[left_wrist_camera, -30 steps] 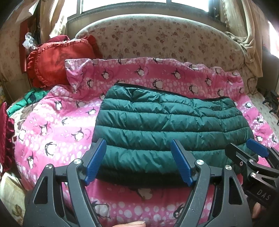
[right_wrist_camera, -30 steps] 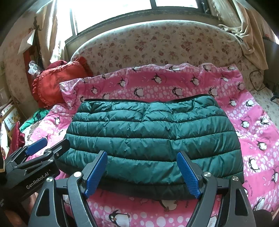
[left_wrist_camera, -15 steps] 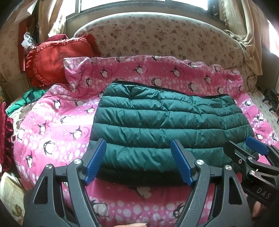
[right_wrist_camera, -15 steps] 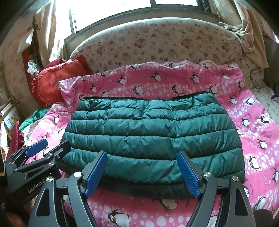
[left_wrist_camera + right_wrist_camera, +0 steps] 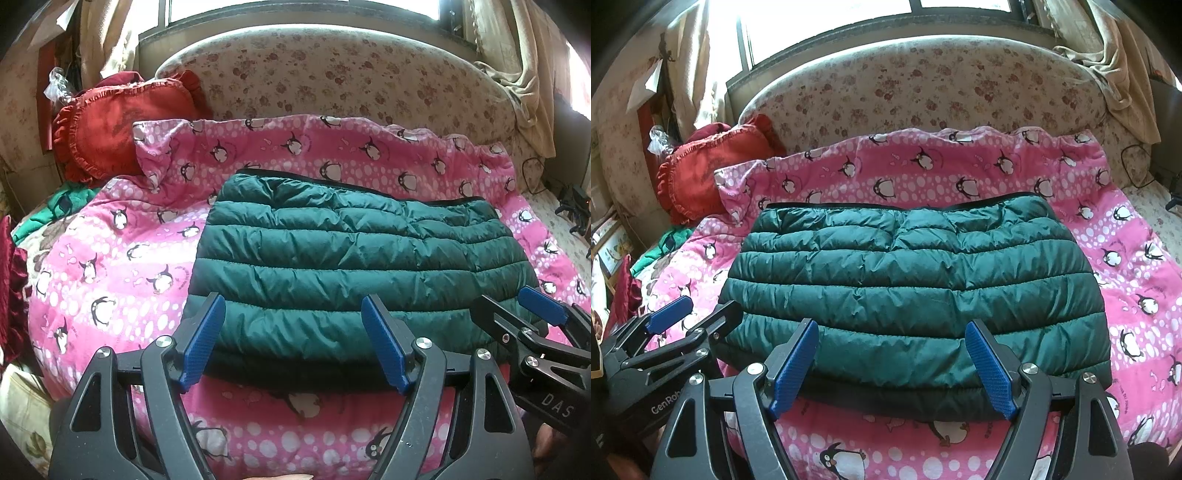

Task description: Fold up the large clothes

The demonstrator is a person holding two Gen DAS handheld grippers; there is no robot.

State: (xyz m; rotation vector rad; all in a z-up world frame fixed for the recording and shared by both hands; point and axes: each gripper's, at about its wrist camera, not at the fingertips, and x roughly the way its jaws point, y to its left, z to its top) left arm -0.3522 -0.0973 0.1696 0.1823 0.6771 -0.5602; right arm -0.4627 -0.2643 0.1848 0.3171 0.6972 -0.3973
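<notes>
A dark green quilted puffer jacket (image 5: 354, 266), folded into a broad rectangle, lies flat on a pink penguin-print quilt (image 5: 110, 258) on the bed. The left gripper (image 5: 295, 343) and right gripper (image 5: 892, 360) both stand wide and empty near its front edge, blue pads clear of the fabric. The fold hides the jacket's sleeves. A red frilled cushion (image 5: 110, 125) sits back left, partly cut off by the quilt

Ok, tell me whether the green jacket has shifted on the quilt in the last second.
No. The green jacket lies in the same spot against the penguin quilt.
</notes>
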